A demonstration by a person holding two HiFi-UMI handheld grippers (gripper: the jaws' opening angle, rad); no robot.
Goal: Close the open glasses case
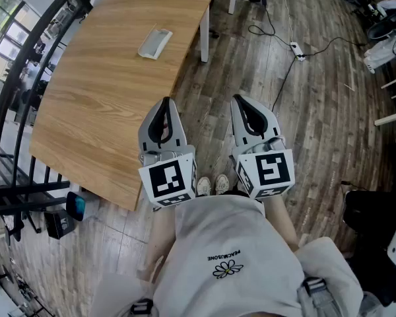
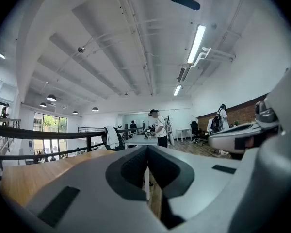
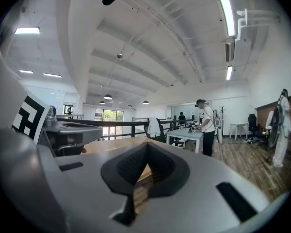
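Note:
A pale grey glasses case (image 1: 154, 43) lies on the far part of the wooden table (image 1: 105, 111), and its lid looks open. Both grippers are held close to my body, well short of the case, and point level and forward. The left gripper (image 1: 166, 102) hangs over the table's near right edge with its jaws shut and nothing in them. The right gripper (image 1: 239, 100) is beside it over the floor, also shut and empty. In the left gripper view the left gripper (image 2: 147, 147) has its tips together. The right gripper (image 3: 146, 147) shows the same in its own view. Neither gripper view shows the case.
A white table leg (image 1: 204, 41) stands at the table's far right corner. A power strip with cables (image 1: 297, 50) lies on the wooden floor beyond. A black railing (image 1: 13, 91) runs along the table's left. My shoes (image 1: 212, 185) are below the grippers. People stand at a distant white table (image 3: 189, 134).

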